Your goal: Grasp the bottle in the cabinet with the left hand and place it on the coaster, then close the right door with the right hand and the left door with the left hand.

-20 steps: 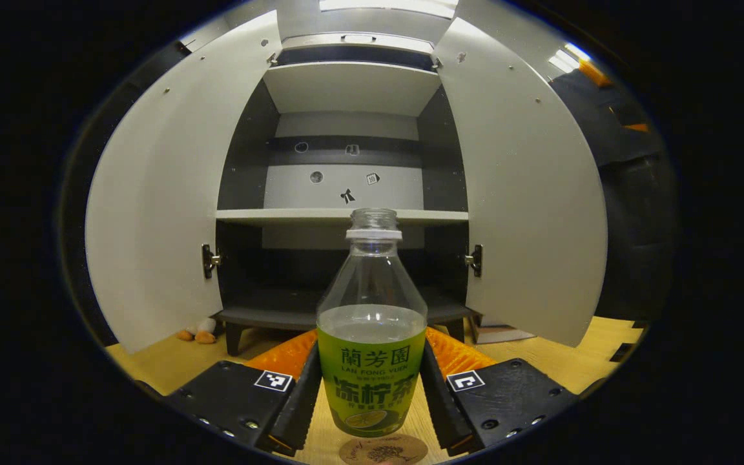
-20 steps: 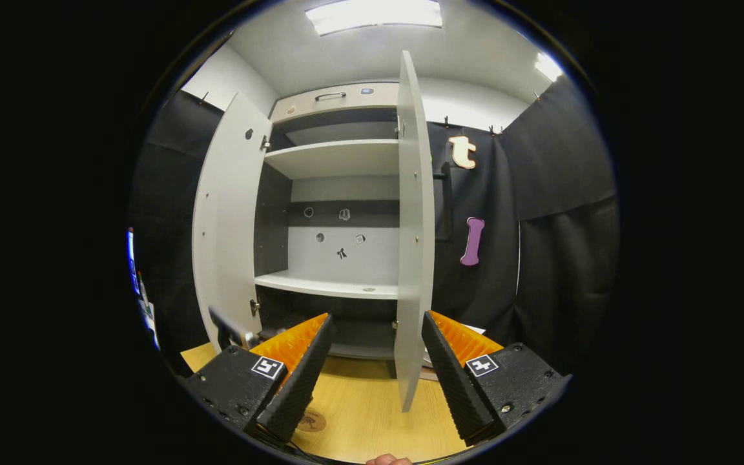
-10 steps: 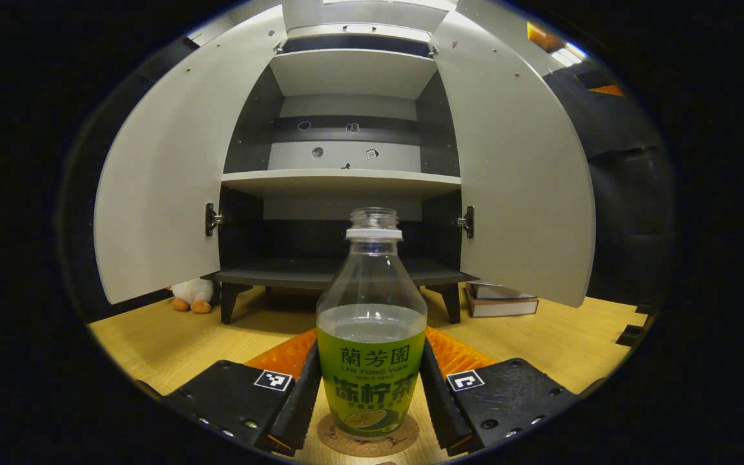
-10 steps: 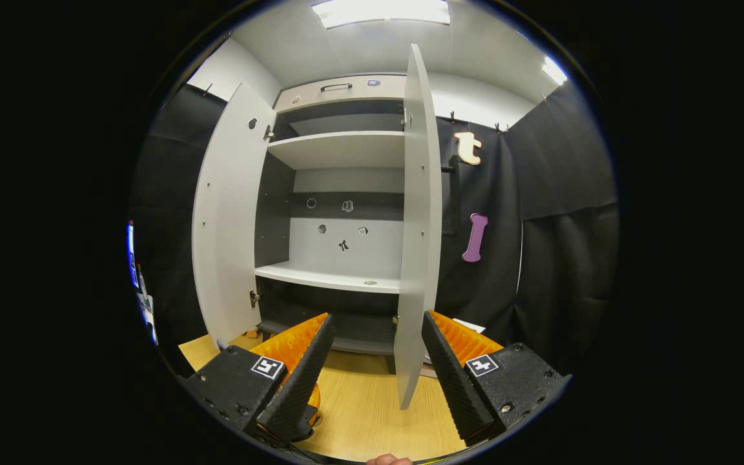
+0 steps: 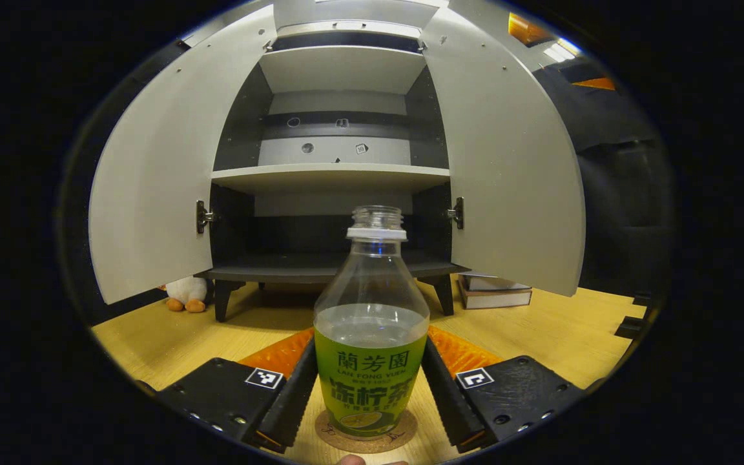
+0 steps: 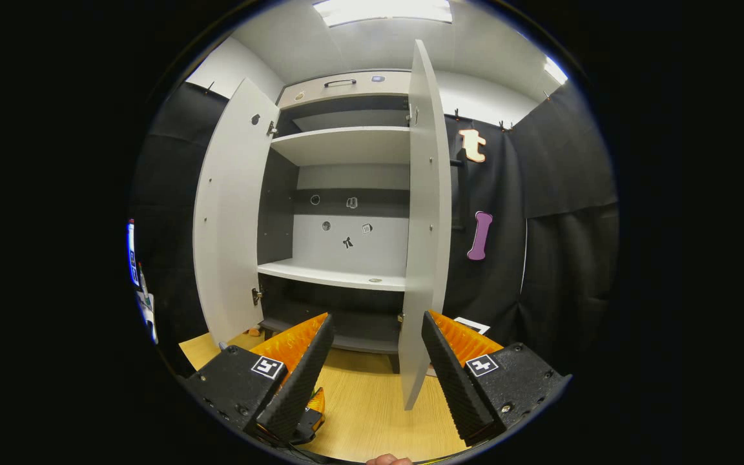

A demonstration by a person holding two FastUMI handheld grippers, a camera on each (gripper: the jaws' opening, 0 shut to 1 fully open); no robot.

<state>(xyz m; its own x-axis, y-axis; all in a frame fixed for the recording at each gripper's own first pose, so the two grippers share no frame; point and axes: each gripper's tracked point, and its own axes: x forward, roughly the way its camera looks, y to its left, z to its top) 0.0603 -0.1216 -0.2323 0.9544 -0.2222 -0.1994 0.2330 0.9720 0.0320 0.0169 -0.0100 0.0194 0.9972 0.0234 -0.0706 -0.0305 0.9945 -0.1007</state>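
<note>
The cabinet [image 5: 340, 174] stands at the far edge of the wooden tabletop [image 5: 172, 336], and you have both doors wide open: the left door [image 5: 152, 187] and the right door [image 5: 507, 174]. In the right gripper view the right door [image 6: 425, 213] is seen almost edge-on, just ahead of your right gripper [image 6: 375, 361], whose fingers are spread apart with nothing between them. The bottle [image 5: 372, 336] is out of the cabinet and stands upright on the round coaster [image 5: 367, 434], near the front edge of the tabletop. Your left gripper [image 5: 369, 394] is clamped on its labelled lower body, one finger on each side. I judge the bottle light, about half full, thin-walled and smooth, with no cap, so it may squash or spill. Hold it low on the label and let go gently.
</note>
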